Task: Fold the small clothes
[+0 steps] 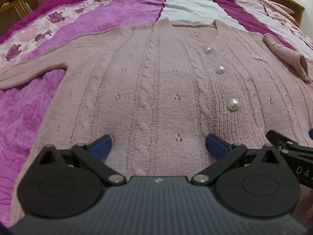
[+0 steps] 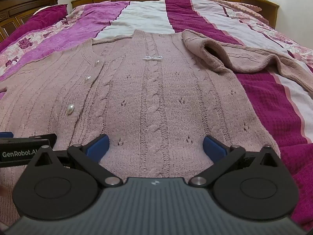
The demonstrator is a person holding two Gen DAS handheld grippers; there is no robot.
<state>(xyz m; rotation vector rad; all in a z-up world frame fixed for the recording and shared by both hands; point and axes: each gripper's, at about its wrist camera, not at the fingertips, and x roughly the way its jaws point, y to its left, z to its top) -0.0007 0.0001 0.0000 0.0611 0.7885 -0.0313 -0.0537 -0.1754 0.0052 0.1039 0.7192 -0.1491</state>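
Ahead — cardigan [image 2: 156, 98] on striped bedspread [image 2: 273, 117]

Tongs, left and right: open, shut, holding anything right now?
Left tongs: open, holding nothing, over the pink cardigan.
Right tongs: open, holding nothing, over the same cardigan.

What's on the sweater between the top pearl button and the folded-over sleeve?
A small sparkly bow pin sits between the top pearl button and the folded pink knit sleeve, seen in the left wrist view.
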